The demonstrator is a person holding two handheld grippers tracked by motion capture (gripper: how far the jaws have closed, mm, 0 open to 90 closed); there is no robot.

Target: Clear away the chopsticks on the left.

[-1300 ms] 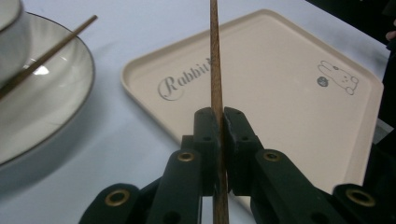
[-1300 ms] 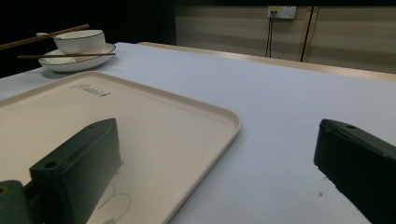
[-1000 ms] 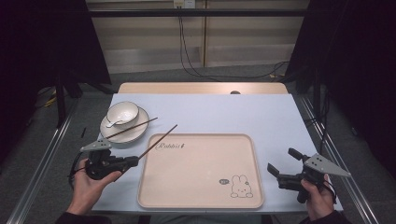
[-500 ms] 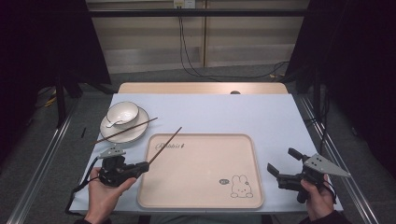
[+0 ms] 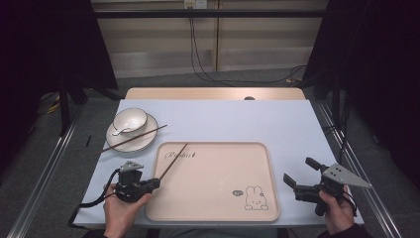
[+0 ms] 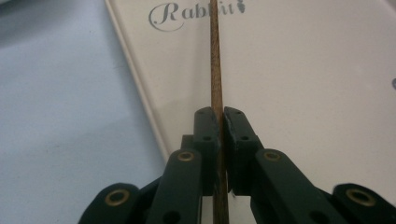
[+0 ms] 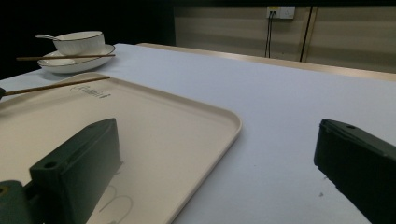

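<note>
Left hand-held gripper (image 5: 157, 182) sits at the near left of the worktop (image 5: 277, 124), at the left edge of the tray (image 5: 218, 198), held in the person's left hand (image 5: 121, 210). Its jaws are closed tight on a chopstick (image 5: 174, 161); in the left gripper view the left hand-held gripper (image 6: 219, 122) pinches the chopstick (image 6: 215, 60) between both pads, the stick running straight ahead over the tray (image 6: 303, 84) toward the printed "Rabbit" lettering. From the high view the chopstick slants up and right from the jaws over the tray's left part, its far tip just past the tray's far rim. Second chopstick (image 5: 133, 138) lies across the plate (image 5: 143, 140) at the far left, one end out over the worktop. Bowl (image 5: 130, 119) stands on the plate with a spoon (image 5: 119, 131) in it. Right hand-held gripper (image 5: 302, 172) is at the near right, just beside the tray's right edge, held in the right hand (image 5: 337, 213); jaws wide apart, nothing between them. Right gripper view: right hand-held gripper (image 7: 219, 163) with jaws spread, tray (image 7: 187, 121) corner and bare worktop (image 7: 289, 102) between them; bowl (image 7: 79, 42), plate (image 7: 77, 63) and both chopsticks far off at left.
</note>
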